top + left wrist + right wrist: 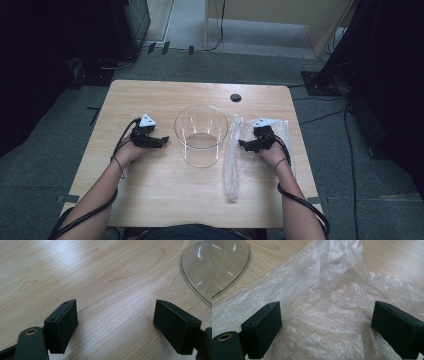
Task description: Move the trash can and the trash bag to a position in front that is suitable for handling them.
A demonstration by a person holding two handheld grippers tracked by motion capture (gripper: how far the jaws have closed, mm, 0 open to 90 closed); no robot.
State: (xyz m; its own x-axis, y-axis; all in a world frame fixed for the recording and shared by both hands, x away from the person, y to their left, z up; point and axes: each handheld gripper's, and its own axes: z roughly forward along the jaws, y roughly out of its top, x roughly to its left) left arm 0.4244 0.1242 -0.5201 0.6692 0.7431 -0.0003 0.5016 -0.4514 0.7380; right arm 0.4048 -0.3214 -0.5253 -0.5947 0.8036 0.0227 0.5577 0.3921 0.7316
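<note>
Crinkled clear plastic bag point(332, 302) beneath the wide-spread right hand-held gripper point(325, 327), beside a smooth round glass bowl point(201, 134)

This looks like a lab or test room in an office building. A plain wooden counter point(150, 200) with a cable port point(235, 97) stands on grey carpet point(60, 130). Black cables point(320, 117) run across the floor, strips of tape point(165, 47) mark it, and dark equipment stands point(335, 65) flank the counter.
</note>
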